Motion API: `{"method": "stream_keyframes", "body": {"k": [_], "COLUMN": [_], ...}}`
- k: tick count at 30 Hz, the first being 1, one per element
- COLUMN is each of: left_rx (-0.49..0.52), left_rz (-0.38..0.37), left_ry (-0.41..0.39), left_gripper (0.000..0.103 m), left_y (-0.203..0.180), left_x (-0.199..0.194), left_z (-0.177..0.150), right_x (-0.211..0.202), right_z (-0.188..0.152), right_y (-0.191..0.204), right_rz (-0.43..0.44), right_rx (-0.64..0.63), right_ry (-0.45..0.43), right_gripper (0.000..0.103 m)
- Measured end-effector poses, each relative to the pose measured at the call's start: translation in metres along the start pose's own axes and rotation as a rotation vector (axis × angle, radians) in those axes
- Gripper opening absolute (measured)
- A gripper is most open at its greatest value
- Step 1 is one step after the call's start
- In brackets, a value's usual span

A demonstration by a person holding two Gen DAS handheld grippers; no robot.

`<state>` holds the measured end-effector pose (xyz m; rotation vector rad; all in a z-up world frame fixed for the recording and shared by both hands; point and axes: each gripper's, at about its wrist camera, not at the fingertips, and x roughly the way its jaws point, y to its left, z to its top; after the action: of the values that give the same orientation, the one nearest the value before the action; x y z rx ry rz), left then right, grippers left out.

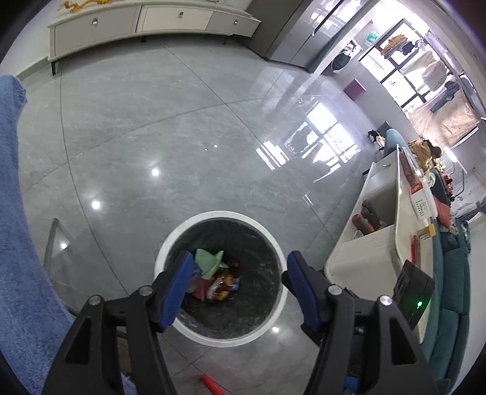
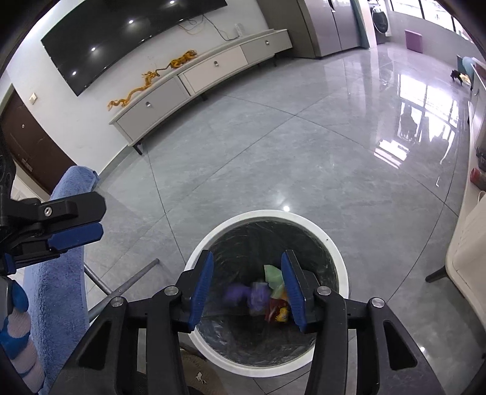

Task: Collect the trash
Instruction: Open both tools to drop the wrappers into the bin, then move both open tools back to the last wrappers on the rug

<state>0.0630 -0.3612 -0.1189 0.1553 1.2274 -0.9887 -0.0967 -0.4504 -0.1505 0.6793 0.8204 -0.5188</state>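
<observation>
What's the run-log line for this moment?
left tongs: open, empty | right tongs: open, empty | both over bin | wrappers in bin | blurred purple item inside

Cabinet (image 2: 212, 73), television (image 2: 121, 33), perhaps towel (image 2: 57, 273).

Glossy grey tiled floor (image 1: 152, 121) carries a white-rimmed, black-lined trash bin (image 1: 220, 339) directly below the gripper (image 1: 240, 270), wrappers (image 1: 220, 284) inside.

Bin (image 1: 221, 273) is being seen standing on floor (image 1: 152, 136); wrappers (image 1: 217, 281) lying in it. Cabinet (image 1: 145, 24) standing behind, table (image 1: 379, 243) right, towel (image 1: 18, 212) left.
</observation>
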Motion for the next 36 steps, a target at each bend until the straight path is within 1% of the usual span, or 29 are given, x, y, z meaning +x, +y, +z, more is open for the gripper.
{"method": "stream_keyframes", "body": {"k": [5, 8, 14, 18, 24, 27, 30, 33, 36], "left_rx": [0.034, 0.055, 0.077, 0.093, 0.098, 0.090, 0.099, 0.090, 0.047], "left_rz": [0.047, 0.079, 0.118, 0.143, 0.194, 0.211, 0.238, 0.280, 0.339], "left_ry": [-0.073, -0.137, -0.273, -0.341, -0.481, -0.583, -0.676, -0.718, -0.741], "left_gripper": [0.063, 0.063, 0.063, 0.063, 0.063, 0.063, 0.063, 0.063, 0.063], "left_y": [0.002, 0.002, 0.008, 0.011, 0.024, 0.038, 0.053, 0.072, 0.101], "left_x": [-0.024, -0.046, -0.098, -0.135, -0.207, -0.251, -0.291, -0.323, -0.351], "left_z": [-0.008, -0.013, -0.026, -0.038, -0.067, -0.090, -0.118, -0.139, -0.163], "right_x": [-0.004, -0.012, -0.041, -0.065, -0.103, -0.129, -0.155, -0.180, -0.196], "right_z": [0.000, 0.002, 0.012, 0.017, 0.018, 0.016, 0.011, 0.004, -0.005], "right_y": [0.005, 0.012, 0.034, 0.058, 0.107, 0.138, 0.166, 0.199, 0.233], "right_rz": [0.011, 0.019, 0.051, 0.083, 0.142, 0.162, 0.181, 0.205, 0.234], "right_rx": [0.002, -0.006, -0.042, -0.080, -0.157, -0.215, -0.272, -0.341, -0.410], "right_ry": [-0.001, -0.016, -0.075, -0.121, -0.175, -0.207, -0.243, -0.278, -0.293], "right_gripper": [0.046, 0.046, 0.046, 0.046, 0.046, 0.046, 0.050, 0.052, 0.054]}}
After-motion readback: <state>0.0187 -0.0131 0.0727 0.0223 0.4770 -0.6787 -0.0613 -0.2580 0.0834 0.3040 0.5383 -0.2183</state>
